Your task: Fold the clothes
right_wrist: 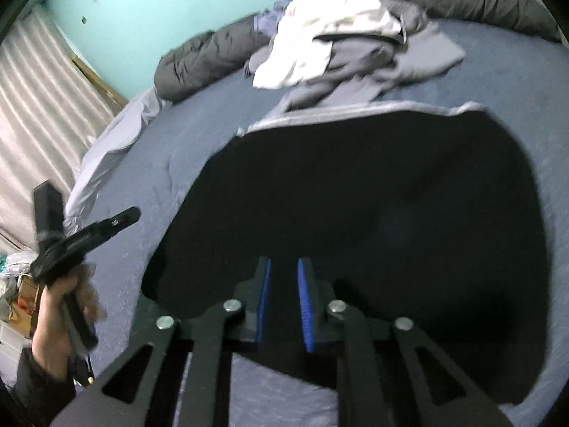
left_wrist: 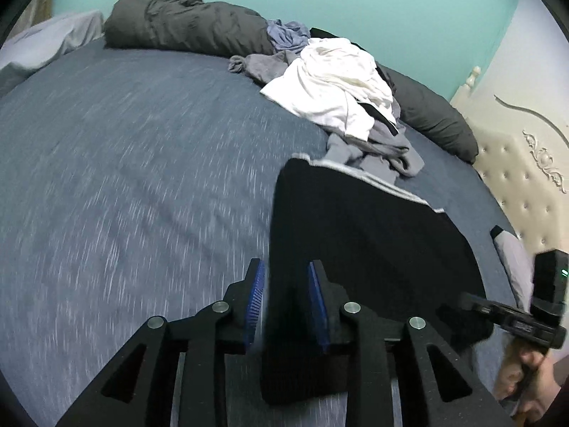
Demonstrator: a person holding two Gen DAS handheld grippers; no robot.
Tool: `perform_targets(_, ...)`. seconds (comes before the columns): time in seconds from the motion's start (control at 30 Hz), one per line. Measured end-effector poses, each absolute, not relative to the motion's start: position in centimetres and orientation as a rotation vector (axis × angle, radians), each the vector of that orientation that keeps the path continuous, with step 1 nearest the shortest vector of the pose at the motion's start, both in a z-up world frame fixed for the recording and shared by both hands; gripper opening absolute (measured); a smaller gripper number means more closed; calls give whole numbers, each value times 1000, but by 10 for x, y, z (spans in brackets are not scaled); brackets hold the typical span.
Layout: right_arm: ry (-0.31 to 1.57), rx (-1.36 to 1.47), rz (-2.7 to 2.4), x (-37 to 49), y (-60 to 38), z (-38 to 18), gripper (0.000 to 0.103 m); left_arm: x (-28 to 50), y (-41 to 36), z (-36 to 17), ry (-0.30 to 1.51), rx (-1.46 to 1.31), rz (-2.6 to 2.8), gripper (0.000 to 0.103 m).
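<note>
Bed: black garment lengthwise w/ claws

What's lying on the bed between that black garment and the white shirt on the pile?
Crumpled grey clothes fill that gap, lying against the black garment's white-striped edge and running up under the white shirt. Both wrist views show it; the left one is sharper.

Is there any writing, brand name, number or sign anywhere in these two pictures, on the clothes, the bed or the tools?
None can be read.
The black garment shows only pale stripes along its edge, no lettering.
The white garment on the pile looks plain.
The small items on the turquoise wall are too blurred to tell.
The device beside the right hand shows only a green light.
</note>
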State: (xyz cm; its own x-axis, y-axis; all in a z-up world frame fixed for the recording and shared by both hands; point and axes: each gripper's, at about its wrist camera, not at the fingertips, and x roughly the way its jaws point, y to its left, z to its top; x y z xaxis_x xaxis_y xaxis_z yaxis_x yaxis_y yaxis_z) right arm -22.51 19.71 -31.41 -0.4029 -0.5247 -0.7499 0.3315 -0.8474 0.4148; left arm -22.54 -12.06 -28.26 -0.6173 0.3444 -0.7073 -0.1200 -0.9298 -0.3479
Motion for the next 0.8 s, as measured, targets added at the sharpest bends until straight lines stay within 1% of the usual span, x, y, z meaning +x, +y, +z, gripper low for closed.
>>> perform_targets(0.07,-239,1354,-2282,-230,184,-325,12,-208,-122,-291,-392,-1224,2580,34)
perform_targets(0.17,-240,1426,-2319,-240,178,-341,12,-191,-124,-302,-379,-1235,2571,36)
perform_targets(0.3,-188,1516,-2325,-246,167,-368,11,-186,-125,-305,-383,-1240,2540,36)
perform_targets(0.43,-126,1499,-2361,-238,157,-364,11,-179,-127,-300,-369,-1222,2524,37)
perform_targets(0.57,-138,1434,-2413,-242,156,-343,10,-176,-130,-299,-388,-1216,2520,45)
perform_targets(0.6,-143,1425,-2432,-246,156,-340,10,-175,-130,-299,-386,-1219,2519,46)
perform_targets(0.67,-169,1482,-2418,-261,153,-347,10,-174,-129,-301,-373,-1229,2517,46)
perform_targets(0.73,-157,1562,-2377,-271,153,-361,10,-174,-129,-302,-368,-1235,2518,47)
perform_targets(0.8,-151,1575,-2368,-273,153,-364,9,-173,-130,-302,-369,-1237,2516,47)
